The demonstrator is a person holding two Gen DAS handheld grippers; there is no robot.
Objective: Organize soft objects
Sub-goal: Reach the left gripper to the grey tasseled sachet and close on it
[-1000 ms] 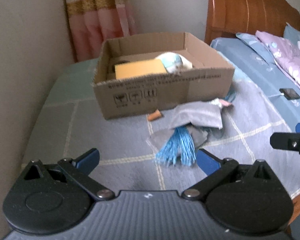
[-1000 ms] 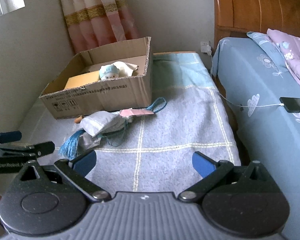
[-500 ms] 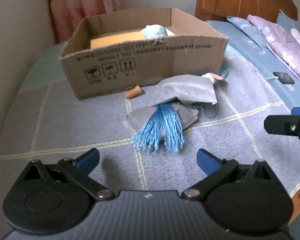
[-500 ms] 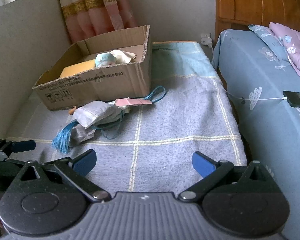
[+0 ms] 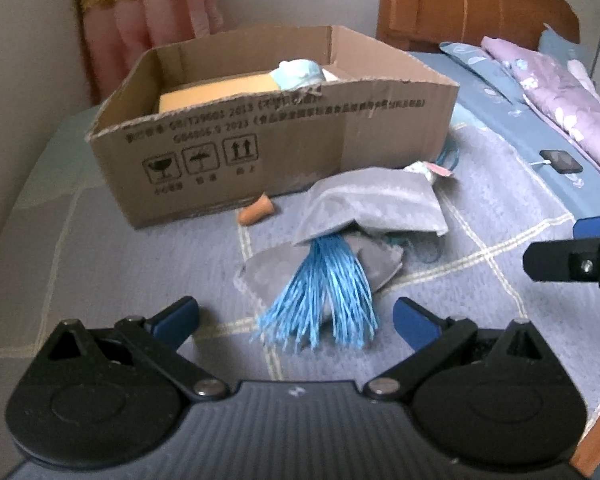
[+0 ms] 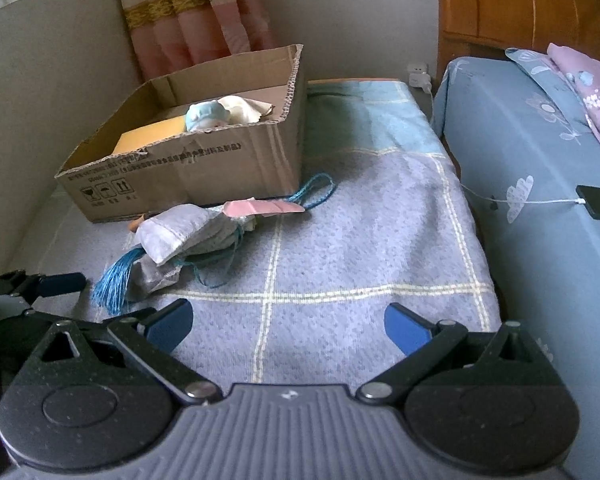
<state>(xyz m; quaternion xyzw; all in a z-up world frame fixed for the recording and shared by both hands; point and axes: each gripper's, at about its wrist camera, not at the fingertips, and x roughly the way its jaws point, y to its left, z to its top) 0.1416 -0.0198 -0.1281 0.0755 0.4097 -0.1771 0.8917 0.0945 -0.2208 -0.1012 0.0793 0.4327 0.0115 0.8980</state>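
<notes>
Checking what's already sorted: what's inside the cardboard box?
In the cardboard box: a yellow sponge block, a pale blue plush, cream cloth. Its walls hide the rest.
</notes>
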